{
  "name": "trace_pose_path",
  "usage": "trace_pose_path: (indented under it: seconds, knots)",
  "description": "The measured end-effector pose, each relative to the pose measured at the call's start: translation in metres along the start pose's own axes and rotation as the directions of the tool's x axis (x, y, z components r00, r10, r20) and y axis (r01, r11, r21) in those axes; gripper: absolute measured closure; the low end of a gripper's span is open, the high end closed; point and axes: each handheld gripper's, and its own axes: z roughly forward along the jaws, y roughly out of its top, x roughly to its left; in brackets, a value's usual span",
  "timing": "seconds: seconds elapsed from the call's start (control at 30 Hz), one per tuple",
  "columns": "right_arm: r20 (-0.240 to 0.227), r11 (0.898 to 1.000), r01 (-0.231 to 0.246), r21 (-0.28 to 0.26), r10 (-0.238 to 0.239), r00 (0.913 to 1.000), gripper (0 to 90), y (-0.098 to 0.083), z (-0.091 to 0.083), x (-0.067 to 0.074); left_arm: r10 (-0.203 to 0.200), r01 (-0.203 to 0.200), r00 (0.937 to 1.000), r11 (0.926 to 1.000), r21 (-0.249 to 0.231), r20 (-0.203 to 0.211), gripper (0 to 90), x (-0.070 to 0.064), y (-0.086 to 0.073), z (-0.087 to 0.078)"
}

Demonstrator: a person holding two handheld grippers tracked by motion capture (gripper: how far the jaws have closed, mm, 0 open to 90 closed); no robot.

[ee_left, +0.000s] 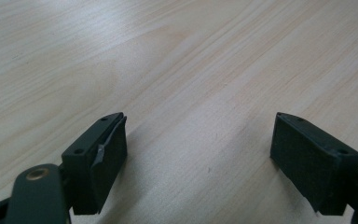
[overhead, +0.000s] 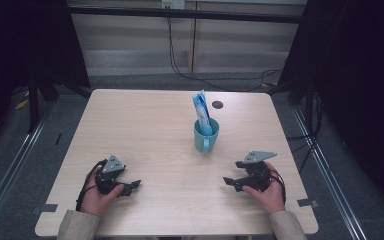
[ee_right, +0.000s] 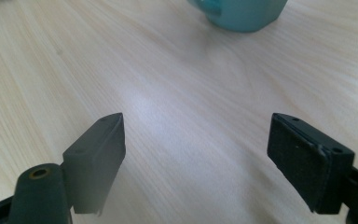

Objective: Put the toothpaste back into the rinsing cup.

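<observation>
A teal mug [overhead: 206, 135] stands near the middle of the wooden table [overhead: 145, 125], its handle toward the front, with a blue and white packet [overhead: 201, 112] upright inside it. My left gripper [overhead: 131, 186] rests at the front left in a hand, open, with only bare wood between its jaws [ee_left: 200, 140]. At the front right my right gripper [overhead: 231, 172] is open too and points left toward the centre. In the right gripper view the mug's base [ee_right: 240, 14] sits at the top edge, well beyond the open gripper [ee_right: 196, 140].
A small dark round hole [overhead: 217, 104] lies in the tabletop behind the mug. Black cables [overhead: 180, 70] hang behind the table's far edge. Dark stands and curtains flank both sides.
</observation>
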Motion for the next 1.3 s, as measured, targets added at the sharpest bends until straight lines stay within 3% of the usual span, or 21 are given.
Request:
trace_pose_path:
  seconds: [0.37,1.3]
  knots:
    - [0.050,0.999,0.030,0.040,-0.032,0.9982,18.1,-0.016,0.003,0.003,0.000,0.000,1.0000,1.0000,0.000,0.000,18.5,0.000,0.000,0.000]
    - [0.071,0.999,0.014,0.032,-0.016,0.9974,12.4,-0.021,0.002,0.004,0.001,-0.001,1.0000,1.0000,0.000,-0.001,18.4,0.000,0.000,0.000]
